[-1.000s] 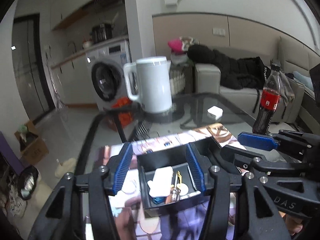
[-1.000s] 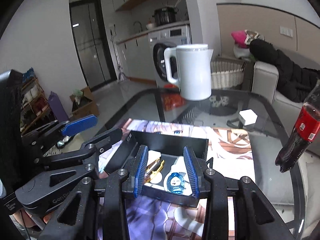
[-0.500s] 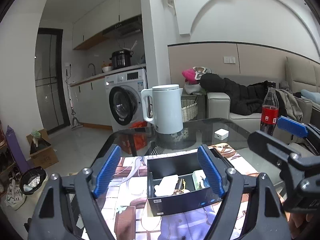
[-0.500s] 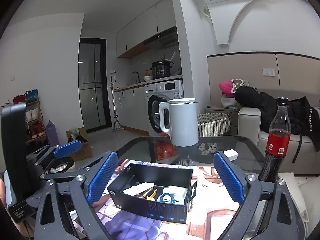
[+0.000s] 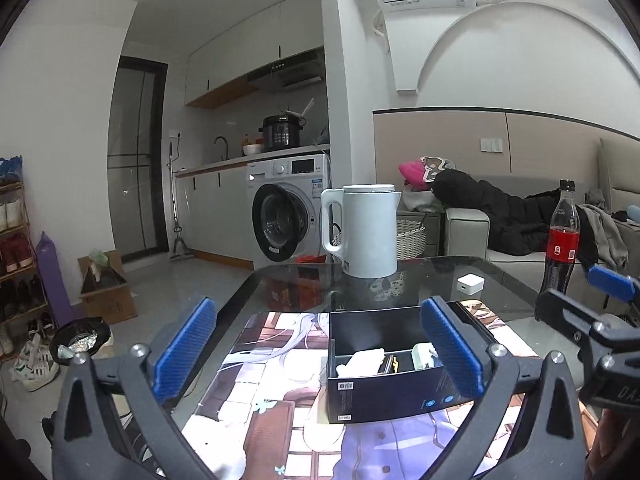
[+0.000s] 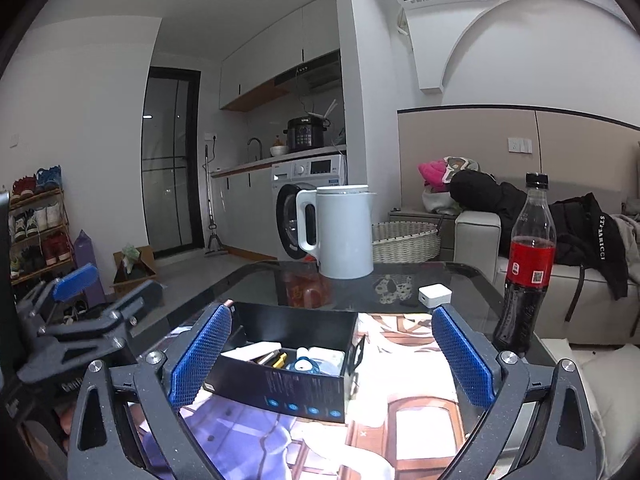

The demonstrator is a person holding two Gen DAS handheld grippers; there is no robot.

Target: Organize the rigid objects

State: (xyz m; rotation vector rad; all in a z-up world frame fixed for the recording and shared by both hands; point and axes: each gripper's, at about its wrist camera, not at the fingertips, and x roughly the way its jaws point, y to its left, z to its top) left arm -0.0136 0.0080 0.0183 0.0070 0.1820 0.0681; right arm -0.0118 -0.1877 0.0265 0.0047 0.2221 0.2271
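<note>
A black open box stands on the printed mat. It holds a flat white piece, a yellow item and a round blue item. My left gripper hovers short of the box, jaws opening wide, nothing between the pads; the right pad overlaps the box's right end in the picture only. My right gripper faces the same box from the other side, jaws also opening, pads clear of it. Each gripper shows at the edge of the other's view.
On the dark glass table behind the box stand a white kettle, a small white cube and a cola bottle at the right. A sofa with dark clothes lies beyond; the floor drops off at the left.
Both grippers drew back from over the box and tipped up towards level. Their jaws spread from narrow to wide. The box and its contents stayed on the mat.
</note>
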